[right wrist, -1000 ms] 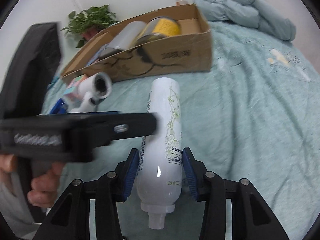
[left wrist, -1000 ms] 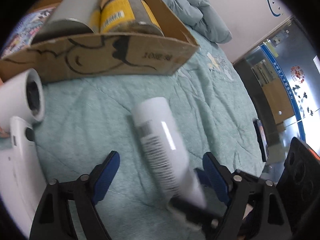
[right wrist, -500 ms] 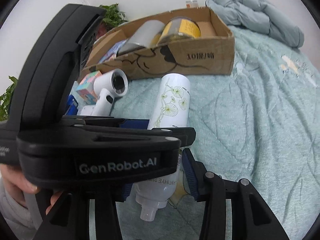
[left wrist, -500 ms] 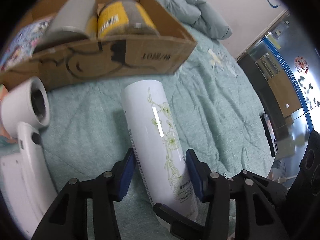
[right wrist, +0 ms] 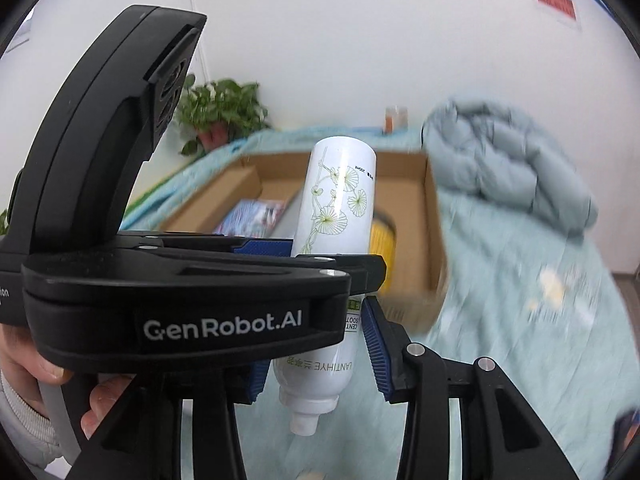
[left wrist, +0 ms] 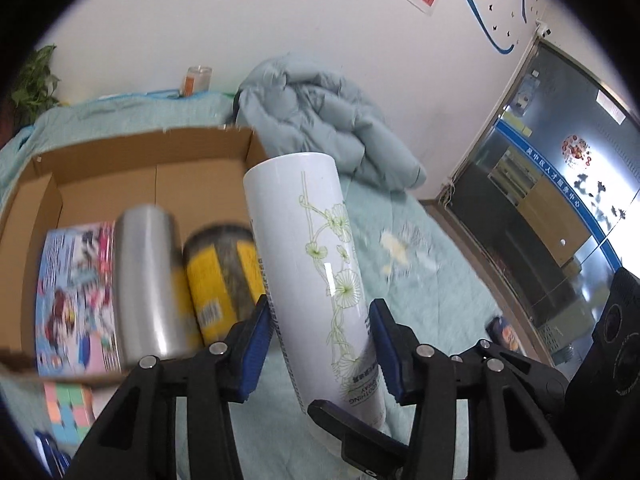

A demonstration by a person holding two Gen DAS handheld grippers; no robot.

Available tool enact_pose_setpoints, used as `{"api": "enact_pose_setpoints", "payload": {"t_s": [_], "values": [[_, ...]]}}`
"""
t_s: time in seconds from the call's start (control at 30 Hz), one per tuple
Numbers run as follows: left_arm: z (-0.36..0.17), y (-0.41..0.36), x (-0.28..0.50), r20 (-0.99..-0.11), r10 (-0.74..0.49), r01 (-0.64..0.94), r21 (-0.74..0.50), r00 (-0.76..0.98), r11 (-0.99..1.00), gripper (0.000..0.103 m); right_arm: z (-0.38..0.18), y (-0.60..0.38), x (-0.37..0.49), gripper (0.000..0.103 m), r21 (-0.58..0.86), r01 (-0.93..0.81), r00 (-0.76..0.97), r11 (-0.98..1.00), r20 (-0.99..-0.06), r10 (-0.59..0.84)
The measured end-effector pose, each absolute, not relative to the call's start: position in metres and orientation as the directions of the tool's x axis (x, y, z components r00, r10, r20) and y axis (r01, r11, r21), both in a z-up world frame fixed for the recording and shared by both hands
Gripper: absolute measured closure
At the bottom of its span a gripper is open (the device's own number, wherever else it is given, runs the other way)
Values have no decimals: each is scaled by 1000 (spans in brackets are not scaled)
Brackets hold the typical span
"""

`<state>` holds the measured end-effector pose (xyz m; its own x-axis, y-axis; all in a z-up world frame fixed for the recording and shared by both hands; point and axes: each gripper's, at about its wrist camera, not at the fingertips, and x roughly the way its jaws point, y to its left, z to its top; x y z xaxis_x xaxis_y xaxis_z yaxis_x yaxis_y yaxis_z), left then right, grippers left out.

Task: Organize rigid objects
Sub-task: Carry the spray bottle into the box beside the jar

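A white spray bottle with green flower print [left wrist: 320,264] is held in the air, base pointing away, in front of an open cardboard box [left wrist: 140,152]. My left gripper [left wrist: 318,344] is shut on the bottle's body. My right gripper [right wrist: 316,360] stands around the bottle's lower part [right wrist: 340,208] with a gap on its right side. The left gripper's black body [right wrist: 120,200] crosses the right wrist view. The box holds a silver can [left wrist: 146,280], a yellow-labelled jar [left wrist: 220,276] and a colourful book [left wrist: 76,292].
The box [right wrist: 432,216] lies on a teal bedspread [left wrist: 420,280]. A crumpled grey-blue duvet [left wrist: 320,120] lies behind the box to the right. A colourful cube [left wrist: 68,408] lies in front of the box. A potted plant [right wrist: 220,116] stands by the wall.
The bottle has been lifted off the bed and tilted up toward the box. My left gripper closed on it half a second ago; my right gripper's jaws have widened.
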<state>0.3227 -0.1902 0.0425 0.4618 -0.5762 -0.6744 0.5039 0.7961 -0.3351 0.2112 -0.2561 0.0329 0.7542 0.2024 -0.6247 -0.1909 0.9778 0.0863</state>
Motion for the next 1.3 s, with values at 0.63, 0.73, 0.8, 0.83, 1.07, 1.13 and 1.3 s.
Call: {"api": "enact_pose_setpoints", "payload": {"t_s": [0.63, 0.73, 0.8, 0.83, 1.07, 1.13, 1.3], "values": [[-18, -246, 459, -787, -567, 396, -454, 242, 798, 56, 10, -315, 364, 64, 69, -131, 682, 989, -717, 140], [-31, -248, 466, -796, -575, 378, -482, 187, 790, 55, -2, -320, 366, 64, 96, -103, 673, 990, -726, 141], [-36, -251, 469, -799, -577, 380, -488, 168, 786, 54, -8, -323, 365, 64, 113, -94, 668, 989, -729, 147], [-37, -253, 469, -799, -578, 383, -488, 166, 784, 54, -10, -324, 364, 64, 121, -89, 666, 989, -731, 149], [-39, -260, 486, -823, -552, 381, -471, 134, 796, 54, -12, -333, 377, 65, 164, -49, 635, 985, -756, 157], [-39, -260, 490, -832, -538, 384, -456, 138, 803, 54, -10, -335, 383, 65, 183, -38, 620, 982, -766, 167], [-39, -267, 493, -854, -504, 406, -418, 130, 813, 55, -12, -338, 394, 67, 192, -35, 600, 981, -781, 174]]}}
